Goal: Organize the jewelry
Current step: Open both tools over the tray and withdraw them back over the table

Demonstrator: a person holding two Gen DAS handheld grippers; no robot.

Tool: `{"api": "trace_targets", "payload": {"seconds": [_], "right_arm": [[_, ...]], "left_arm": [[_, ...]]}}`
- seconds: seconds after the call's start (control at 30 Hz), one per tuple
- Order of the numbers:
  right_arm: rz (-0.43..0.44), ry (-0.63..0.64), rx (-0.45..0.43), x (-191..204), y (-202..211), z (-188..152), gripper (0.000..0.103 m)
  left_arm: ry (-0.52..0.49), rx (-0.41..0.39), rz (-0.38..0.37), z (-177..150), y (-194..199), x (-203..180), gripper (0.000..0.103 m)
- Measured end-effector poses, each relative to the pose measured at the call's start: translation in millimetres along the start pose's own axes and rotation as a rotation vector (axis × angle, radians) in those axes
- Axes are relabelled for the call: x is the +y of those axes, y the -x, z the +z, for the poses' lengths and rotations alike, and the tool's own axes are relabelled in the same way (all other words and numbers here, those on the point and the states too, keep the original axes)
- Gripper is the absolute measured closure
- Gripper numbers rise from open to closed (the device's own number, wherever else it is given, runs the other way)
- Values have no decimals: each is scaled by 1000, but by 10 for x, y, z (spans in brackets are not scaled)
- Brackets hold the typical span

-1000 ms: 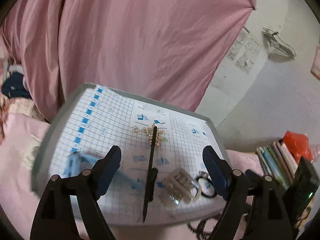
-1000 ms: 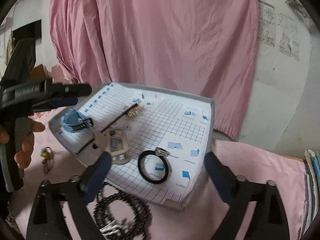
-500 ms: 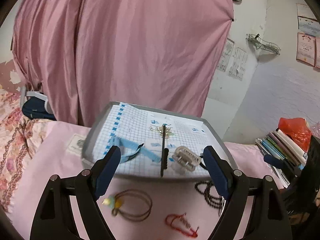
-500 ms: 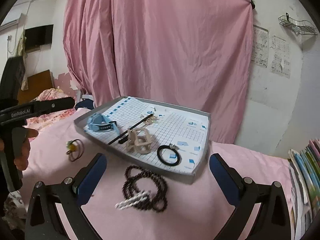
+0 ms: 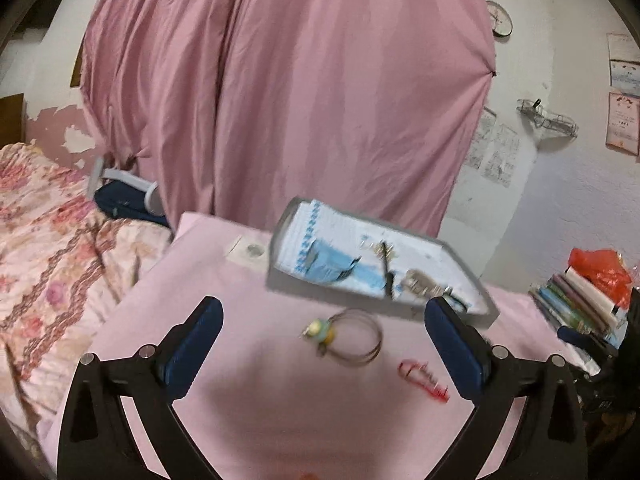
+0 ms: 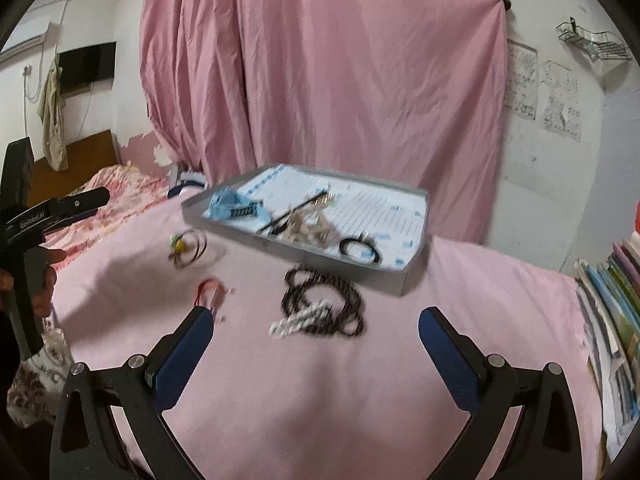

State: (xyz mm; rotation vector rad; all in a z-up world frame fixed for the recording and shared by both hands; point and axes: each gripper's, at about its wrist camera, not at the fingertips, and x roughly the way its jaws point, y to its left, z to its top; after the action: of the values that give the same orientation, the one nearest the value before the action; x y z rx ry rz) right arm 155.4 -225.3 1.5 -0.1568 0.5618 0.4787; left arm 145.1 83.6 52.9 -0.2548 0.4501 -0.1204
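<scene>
Between wide-spread blue-padded jaws, both empty, the left gripper [image 5: 322,330] and right gripper [image 6: 316,334] hang above a pink tablecloth [image 6: 360,380]. Just ahead of the right one lies a dark beaded necklace with white beads [image 6: 320,308]; a red string bracelet [image 6: 208,290] and brown hair tie with yellow charm [image 5: 346,336] lie apart. Farther back, a grey tray lined with blue-grid paper [image 6: 414,272] holds a black hair tie [image 6: 358,248]. The left gripper body reads "GenRobot.AI" [image 6: 32,220].

Matt pink cloth [image 6: 400,360]; beaded necklace [image 6: 324,300]
</scene>
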Motion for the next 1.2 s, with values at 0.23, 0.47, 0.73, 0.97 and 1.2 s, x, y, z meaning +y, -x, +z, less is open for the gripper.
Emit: {"api": "trace_targets", "payload": {"seconds": [0.23, 0.47, 0.73, 0.97, 1.2], "right_arm": [[54, -50, 96, 64, -91, -267, 0], [55, -96, 133, 28, -149, -348, 0], [90, -87, 164, 36, -289, -287, 0], [127, -168, 160, -45, -374, -177, 3], [214, -140, 186, 164, -506, -92, 26]], "left_arm": [[-12, 73, 43, -377, 94, 17, 4], [-22, 172, 0, -475, -55, -72, 4], [-93, 287, 19, -391, -339, -131, 4], [-86, 369, 41, -316, -626, -39, 4], [-47, 418, 36, -257, -823, 108, 4]]}}
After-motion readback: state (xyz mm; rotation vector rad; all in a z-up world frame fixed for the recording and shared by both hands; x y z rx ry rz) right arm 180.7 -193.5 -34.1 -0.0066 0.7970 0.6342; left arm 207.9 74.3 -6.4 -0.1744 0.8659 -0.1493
